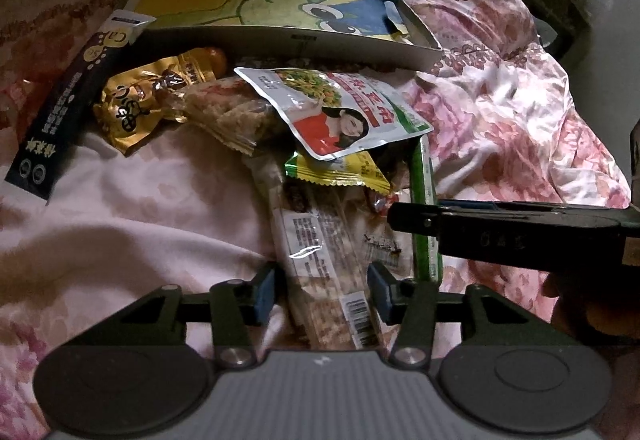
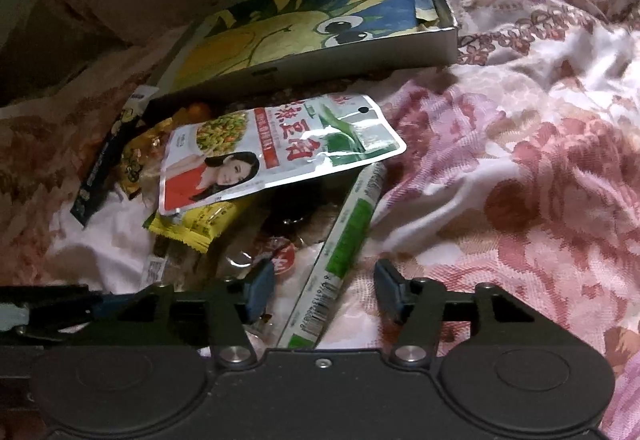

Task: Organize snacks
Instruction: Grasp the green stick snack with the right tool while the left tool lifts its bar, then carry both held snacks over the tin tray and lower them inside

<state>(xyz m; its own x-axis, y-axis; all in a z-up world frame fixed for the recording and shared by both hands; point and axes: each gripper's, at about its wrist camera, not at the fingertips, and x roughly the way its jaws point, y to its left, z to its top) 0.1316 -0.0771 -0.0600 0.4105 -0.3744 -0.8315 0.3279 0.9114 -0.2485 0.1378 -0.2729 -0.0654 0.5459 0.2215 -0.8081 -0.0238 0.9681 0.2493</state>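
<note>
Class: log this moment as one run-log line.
left gripper: open, straddling clear rice-cracker packet | right gripper: open, over long green-white stick packet | shallow cartoon-printed box: no snacks visible

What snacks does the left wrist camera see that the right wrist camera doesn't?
Only the left wrist view shows the long clear snack bar between the open left gripper and the whole gold packet.

Only the right wrist view shows the barcode end of the green stick pack, lying between the open right gripper.

Both show the white pouch with a woman, the yellow packet and the cartoon box.
</note>
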